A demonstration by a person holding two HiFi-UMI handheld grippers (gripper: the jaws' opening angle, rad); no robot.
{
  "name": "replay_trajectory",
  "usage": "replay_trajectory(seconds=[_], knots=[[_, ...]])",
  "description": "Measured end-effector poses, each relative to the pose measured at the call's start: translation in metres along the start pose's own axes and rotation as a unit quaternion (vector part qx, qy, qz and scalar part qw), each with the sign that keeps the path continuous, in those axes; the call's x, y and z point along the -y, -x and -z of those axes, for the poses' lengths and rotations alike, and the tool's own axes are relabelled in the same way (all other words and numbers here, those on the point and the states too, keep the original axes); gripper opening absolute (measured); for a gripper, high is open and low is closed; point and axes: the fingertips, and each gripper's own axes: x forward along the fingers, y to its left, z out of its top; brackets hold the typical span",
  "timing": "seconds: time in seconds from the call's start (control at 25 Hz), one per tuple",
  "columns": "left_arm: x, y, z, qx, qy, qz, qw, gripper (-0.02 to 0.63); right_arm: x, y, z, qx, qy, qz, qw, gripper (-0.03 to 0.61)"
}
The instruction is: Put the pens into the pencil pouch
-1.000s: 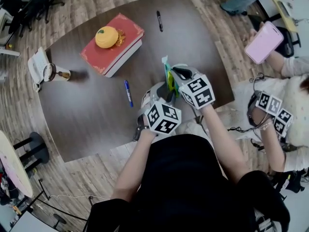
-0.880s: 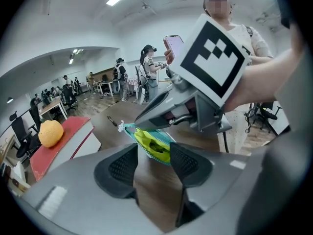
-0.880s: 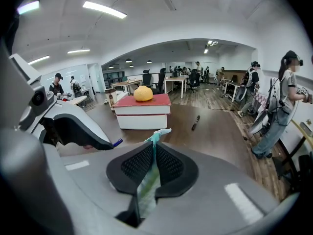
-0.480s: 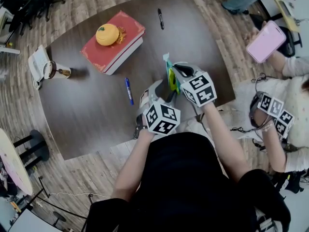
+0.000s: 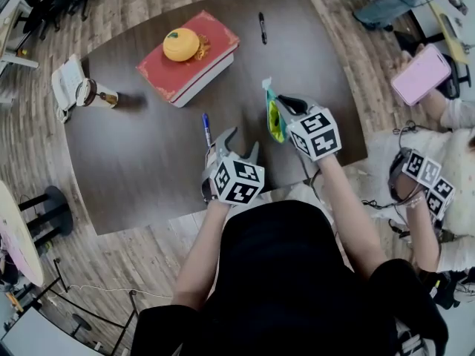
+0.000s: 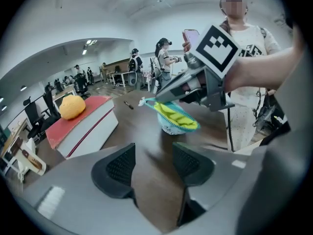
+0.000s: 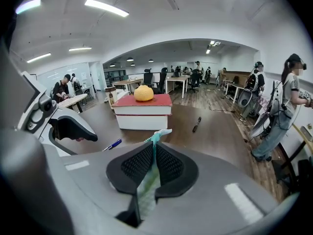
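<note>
On the dark brown wooden bench point(image 5: 148, 169), the right claw point(image 7: 153, 153) pinches the rim of the green and yellow cloth pouch point(image 5: 275, 119), keeping it open. The left claw point(image 6: 154, 163) has just spread wide, with nothing in it. Next it likely must grab the thin blue pen point(image 5: 207, 128) just beside it. A black pen point(image 5: 262, 28) lies farther off.

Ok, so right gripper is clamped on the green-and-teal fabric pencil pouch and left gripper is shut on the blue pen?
No: the left gripper view shows the left gripper open and empty, its jaws having just opened; the blue pen lies on the dark table. The right gripper does clamp the green-and-teal fabric pencil pouch.
</note>
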Motion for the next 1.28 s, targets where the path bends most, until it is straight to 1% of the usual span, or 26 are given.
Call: replay_trajectory(seconds=[0.24,0.48,0.64,0.92,1.28], knots=[[-0.035,0.004,0.047,-0.026,0.053,-0.042,0.9974,0.235,-0.004,-0.009,-0.004,-0.006,0.011,0.001,1.0,0.029],[-0.059,0.007,0.088,-0.05,0.096,-0.068,0.9918,0.235,-0.009,-0.013,-0.007,-0.014,0.019,-0.001,1.0,0.029],[-0.066,0.006,0.109,-0.063,0.106,-0.077,0.9894,0.235,-0.015,-0.016,-0.005,-0.019,0.022,-0.003,1.0,0.029],[-0.071,-0.003,0.13,-0.075,0.124,-0.084,0.9859,0.233,-0.019,-0.02,-0.004,-0.028,0.023,-0.003,0.999,0.029],[-0.068,-0.018,0.152,-0.092,0.138,-0.077,0.9832,0.202,-0.022,-0.022,-0.003,-0.028,0.012,-0.007,1.0,0.029]])
